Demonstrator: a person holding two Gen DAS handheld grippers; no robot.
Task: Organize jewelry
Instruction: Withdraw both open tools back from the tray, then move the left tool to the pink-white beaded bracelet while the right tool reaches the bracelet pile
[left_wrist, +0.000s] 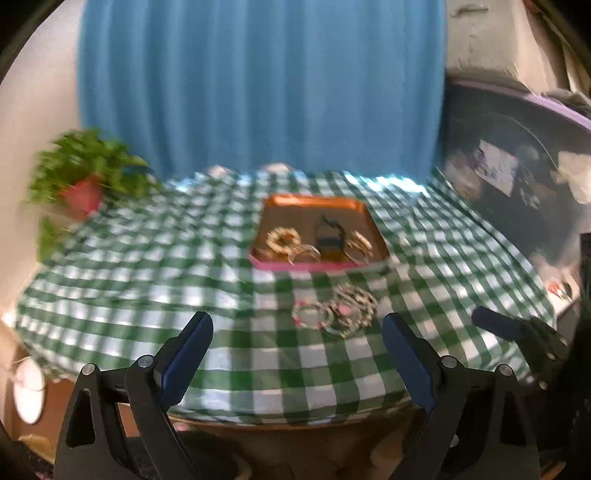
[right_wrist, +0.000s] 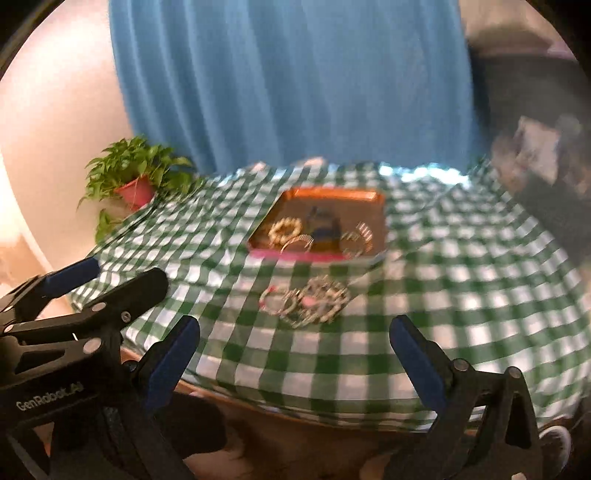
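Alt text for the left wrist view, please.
The open left gripper hovers empty over a green checked tablecloth, facing a cluster of bracelets lying before an orange tray that holds more jewelry. The image is motion-blurred.

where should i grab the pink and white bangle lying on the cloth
Take the pink and white bangle by its free left rim, coming from above with jaws straddling the band. It lies flat, and its right side touches the other bangles.
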